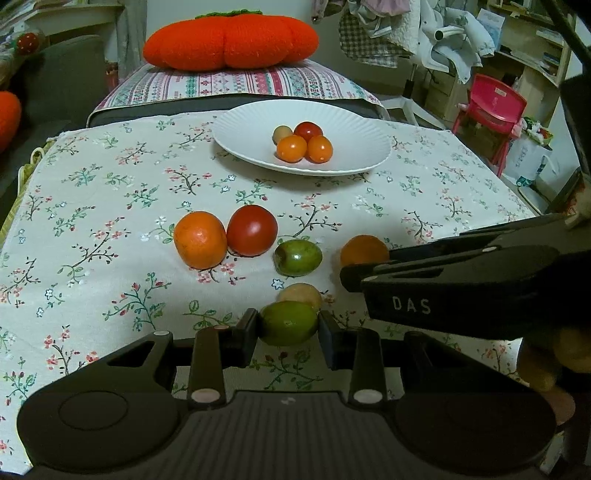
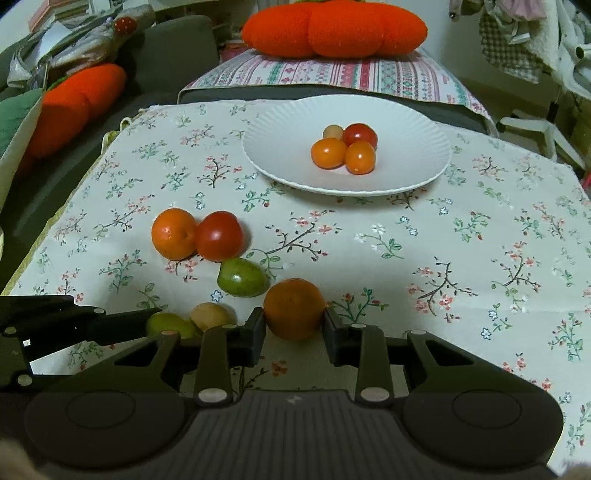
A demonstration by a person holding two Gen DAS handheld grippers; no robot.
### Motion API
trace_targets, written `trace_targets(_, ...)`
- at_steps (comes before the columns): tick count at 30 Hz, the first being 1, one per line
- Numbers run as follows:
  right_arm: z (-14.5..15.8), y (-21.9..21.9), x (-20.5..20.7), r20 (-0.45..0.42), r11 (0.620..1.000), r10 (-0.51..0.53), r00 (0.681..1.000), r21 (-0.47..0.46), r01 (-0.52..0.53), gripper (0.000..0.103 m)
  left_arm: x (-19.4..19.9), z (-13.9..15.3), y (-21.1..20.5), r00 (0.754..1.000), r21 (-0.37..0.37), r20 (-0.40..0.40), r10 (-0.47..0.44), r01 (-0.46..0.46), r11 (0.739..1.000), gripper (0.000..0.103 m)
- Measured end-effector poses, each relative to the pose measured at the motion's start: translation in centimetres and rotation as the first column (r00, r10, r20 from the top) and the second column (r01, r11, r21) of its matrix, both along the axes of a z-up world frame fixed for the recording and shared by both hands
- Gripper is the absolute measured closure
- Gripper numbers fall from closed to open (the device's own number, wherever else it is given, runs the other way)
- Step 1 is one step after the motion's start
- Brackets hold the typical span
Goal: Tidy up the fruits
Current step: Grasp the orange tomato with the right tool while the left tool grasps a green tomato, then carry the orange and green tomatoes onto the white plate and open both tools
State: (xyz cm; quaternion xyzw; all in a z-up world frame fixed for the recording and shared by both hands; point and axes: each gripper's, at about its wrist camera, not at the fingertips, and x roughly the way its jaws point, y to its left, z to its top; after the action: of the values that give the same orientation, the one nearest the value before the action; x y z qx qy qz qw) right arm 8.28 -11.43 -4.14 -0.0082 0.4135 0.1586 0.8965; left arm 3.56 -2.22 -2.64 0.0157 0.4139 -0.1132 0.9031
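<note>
The left gripper (image 1: 288, 326) clamps a green fruit (image 1: 289, 322), hiding its sides. The right gripper (image 2: 294, 325) grasps an orange (image 2: 294, 308) on the floral cloth (image 2: 406, 258); a tan fruit (image 2: 212, 315) sits half hidden behind it.

Both grippers are black plastic with ribbed bodies, pale round rivets, and "DAS" lettering.

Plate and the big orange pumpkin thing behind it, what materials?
White plate: looks like matte ceramic or a stiff paper plate, with fine radial fluting round the rim; the look leaves it open. Pumpkin cushion: knitted or crocheted yarn, going by its fuzzy stitched texture and soft puffed lobes.
</note>
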Motion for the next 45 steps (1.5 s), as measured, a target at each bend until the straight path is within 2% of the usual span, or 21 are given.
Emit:
trace_targets(18, 1.2, -0.7, -0.6, 0.040, 0.999, -0.025, 0.999, 0.034, 0.023, 0.074, 0.0, 1.2, 0.6, 0.999, -0.030, 0.038, 0.016, -0.015, 0.999, 0.085)
trace_targets(26, 2.3, -1.7, -0.6, 0.075, 0.996, -0.050, 0.996, 0.076, 0.045, 0.074, 0.3, 2.3, 1.5, 0.996, -0.059, 0.079, 0.048, -0.043, 0.997, 0.085)
trace_targets(32, 3.0, -2.9, -0.4, 0.092, 0.990, -0.090, 0.992, 0.115, 0.080, 0.074, 0.4, 3.6, 2.1, 0.989, -0.110, 0.121, 0.082, -0.068, 0.992, 0.085)
trace_targets(41, 3.5, -3.7, 1.0, 0.112, 0.987, -0.124, 0.986, 0.117, 0.110, 0.074, 3.7, 3.9, 1.5, 0.984, -0.075, 0.157, 0.078, -0.067, 0.995, 0.085)
trace_targets(45, 3.4, -4.0, 1.9, 0.109, 0.987, -0.131, 0.985, 0.112, 0.119, 0.074, 4.8, 3.3, 0.9, 0.982, -0.017, 0.177, 0.062, -0.060, 0.998, 0.085)
